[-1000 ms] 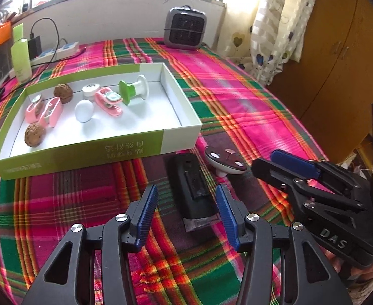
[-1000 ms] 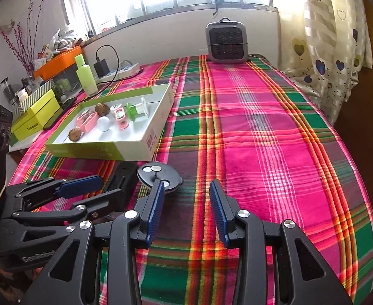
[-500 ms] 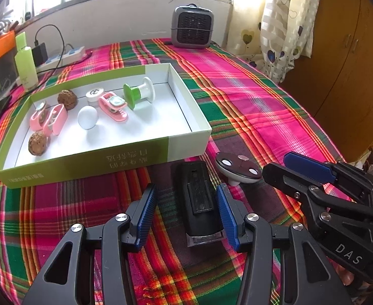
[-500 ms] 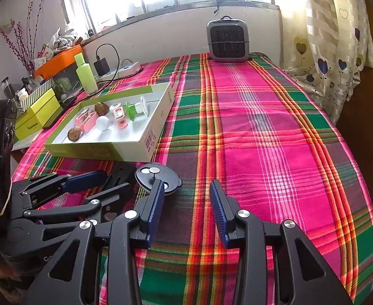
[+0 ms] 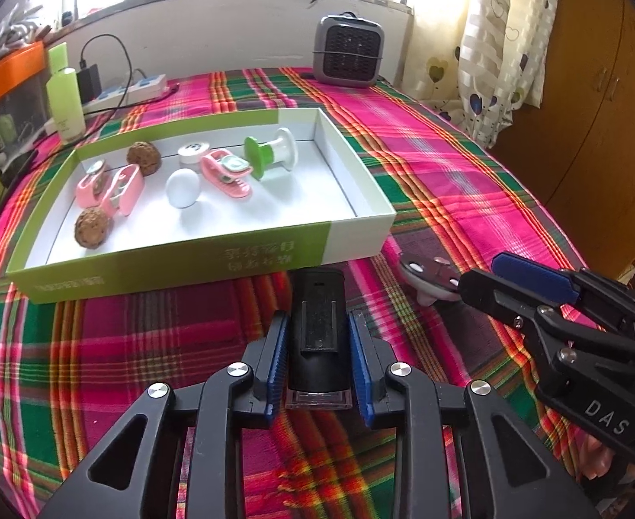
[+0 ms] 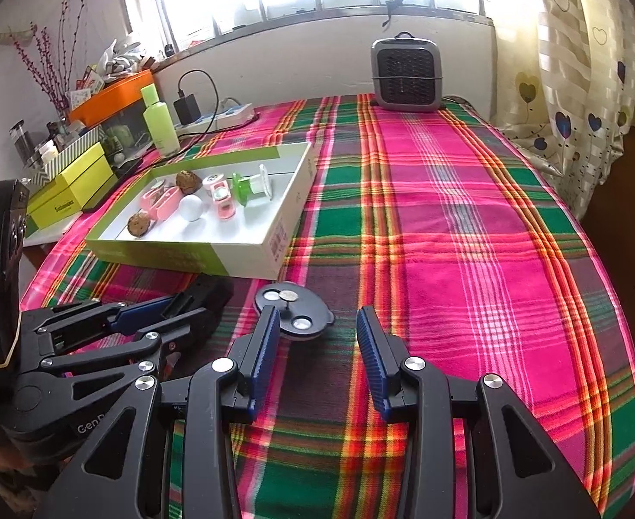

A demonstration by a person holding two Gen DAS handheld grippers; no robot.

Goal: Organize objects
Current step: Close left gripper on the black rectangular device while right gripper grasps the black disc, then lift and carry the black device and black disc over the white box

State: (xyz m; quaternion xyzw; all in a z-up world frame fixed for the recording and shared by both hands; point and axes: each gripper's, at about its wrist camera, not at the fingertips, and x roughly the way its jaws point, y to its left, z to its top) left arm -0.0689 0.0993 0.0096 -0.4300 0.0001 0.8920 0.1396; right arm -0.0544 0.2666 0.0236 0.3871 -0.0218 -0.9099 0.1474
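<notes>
The black device (image 5: pixel 317 333) – rigid, judged light – is pinched at its long sides by the left gripper (image 5: pixel 317 363); the right gripper (image 6: pixel 317 346) is held spread.

two walnuts (image 5: pixel 143 158), two pink clips (image 5: pixel 226 173), one box (image 5: pixel 352 233)

Black rectangular device (image 5: pixel 319 328): flat on plaid cloth, just in front of green-and-white box (image 5: pixel 274 255), long axis pointing at box. Dark round disc (image 6: pixel 293 309) with silver spots: beside box's near right corner, tilted on pale base.
</notes>
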